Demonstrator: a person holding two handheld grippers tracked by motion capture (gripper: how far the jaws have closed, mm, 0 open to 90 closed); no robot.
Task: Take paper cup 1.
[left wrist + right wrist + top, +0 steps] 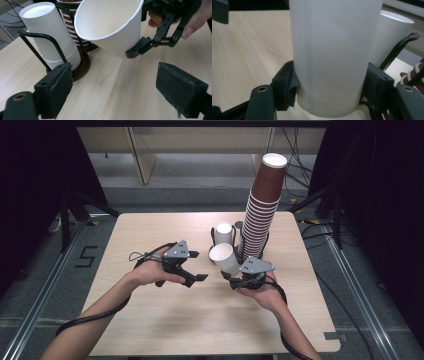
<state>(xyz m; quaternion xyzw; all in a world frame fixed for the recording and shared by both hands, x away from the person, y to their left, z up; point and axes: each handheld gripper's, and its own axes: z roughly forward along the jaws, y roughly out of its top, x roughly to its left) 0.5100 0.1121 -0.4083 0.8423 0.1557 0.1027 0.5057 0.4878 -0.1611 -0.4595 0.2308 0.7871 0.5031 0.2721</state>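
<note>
The right gripper (239,281) clamps the white cup (224,259) near its base, tilted toward ten o'clock; the left gripper (196,271), jaws apart and empty, waits at nine o'clock. Squeezing harder could crush the cup; swinging toward one o'clock risks toppling the brown cup stack (261,210).

Bare tabletop (120,82) is lying open between the left gripper's (120,87) jaws; the black wire cup holder (47,47) is crowding beyond its left jaw.

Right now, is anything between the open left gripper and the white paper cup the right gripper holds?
Nothing visible. The left gripper faces the white paper cup across bare wooden table; the black wire cup holder stands off to one side.
</note>
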